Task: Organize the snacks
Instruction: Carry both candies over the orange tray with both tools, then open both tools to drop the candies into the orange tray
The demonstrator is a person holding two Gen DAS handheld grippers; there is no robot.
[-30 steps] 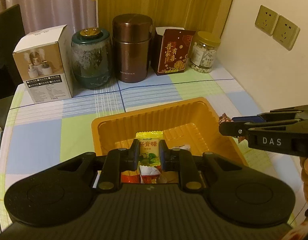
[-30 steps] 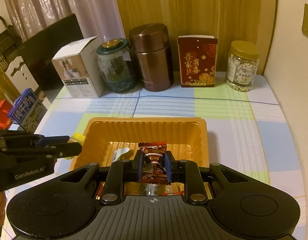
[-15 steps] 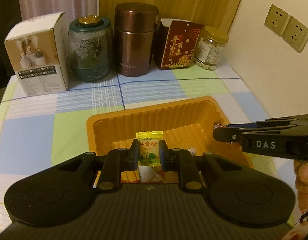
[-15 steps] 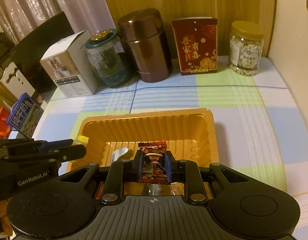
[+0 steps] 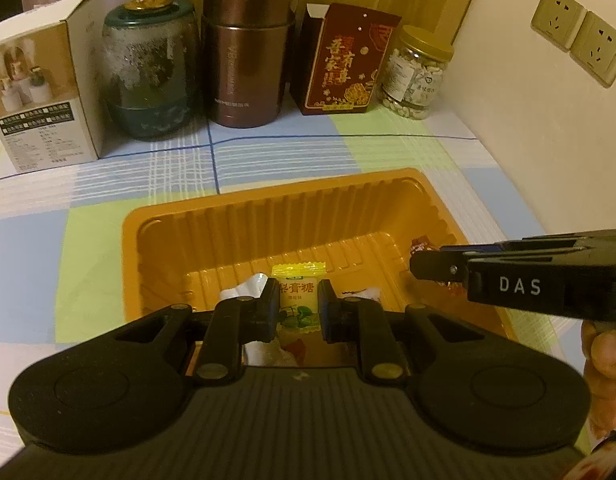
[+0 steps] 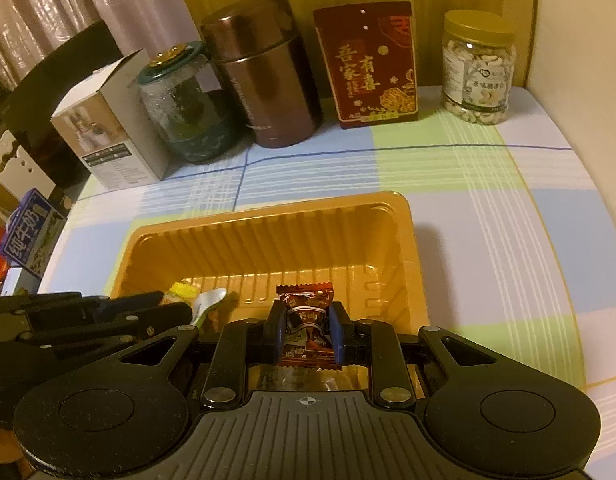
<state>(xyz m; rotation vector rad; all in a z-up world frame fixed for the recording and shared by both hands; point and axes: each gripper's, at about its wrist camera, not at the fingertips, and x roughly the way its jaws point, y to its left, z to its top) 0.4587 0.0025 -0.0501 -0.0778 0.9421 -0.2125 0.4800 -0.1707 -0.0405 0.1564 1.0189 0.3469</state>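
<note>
An orange plastic tray (image 5: 292, 220) sits on the checked tablecloth; it also shows in the right wrist view (image 6: 268, 240). My left gripper (image 5: 298, 308) is shut on a yellow-green wrapped candy (image 5: 298, 296) and holds it over the tray's near side. My right gripper (image 6: 307, 336) is shut on a dark red-brown wrapped candy (image 6: 306, 320), also over the tray. The right gripper shows from the side in the left wrist view (image 5: 428, 264), at the tray's right rim. White wrapped candies (image 5: 244, 286) lie on the tray floor.
Along the back stand a white box (image 5: 40, 88), a green glass jar (image 5: 148, 72), a brown canister (image 5: 248, 52), a red carton (image 5: 340, 64) and a nut jar (image 5: 416, 72). The wall with sockets (image 5: 580, 36) is on the right. A milk carton (image 6: 28, 232) lies past the table's left edge.
Both grippers have moved forward and lower over the tray, each still holding its candy. The right gripper has come further in over the tray's right rim.
</note>
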